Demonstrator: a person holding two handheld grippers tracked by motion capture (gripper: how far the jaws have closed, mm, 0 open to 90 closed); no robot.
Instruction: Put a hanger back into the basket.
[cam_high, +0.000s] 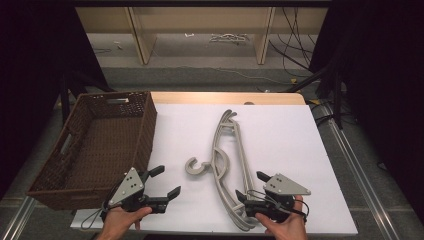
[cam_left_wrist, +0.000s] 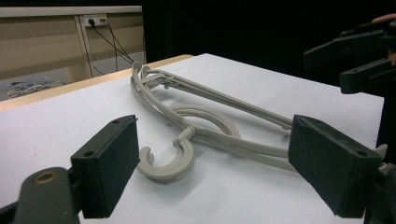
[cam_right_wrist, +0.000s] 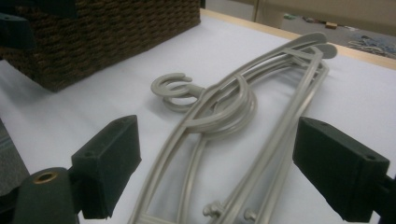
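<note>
Grey plastic hangers (cam_high: 231, 165) lay stacked mid-surface (cam_high: 280, 135), beside wicker basket (cam_high: 95, 145). Likely light, stiff, slick; best grasped at thin arm. Left gripper (cam_high: 166, 183) and right gripper (cam_high: 248, 186) gaped, empty.

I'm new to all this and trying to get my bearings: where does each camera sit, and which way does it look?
High view: above the person's side, looking forward and down on the table, basket and hangers; both hands with the left gripper and right gripper show.
Left gripper view: rides on the left gripper, low over the table, facing the hangers; its open jaws show.
Right gripper view: rides on the right gripper, facing the hangers and basket; its open jaws show.
Shared: all three show the hangers.
</note>
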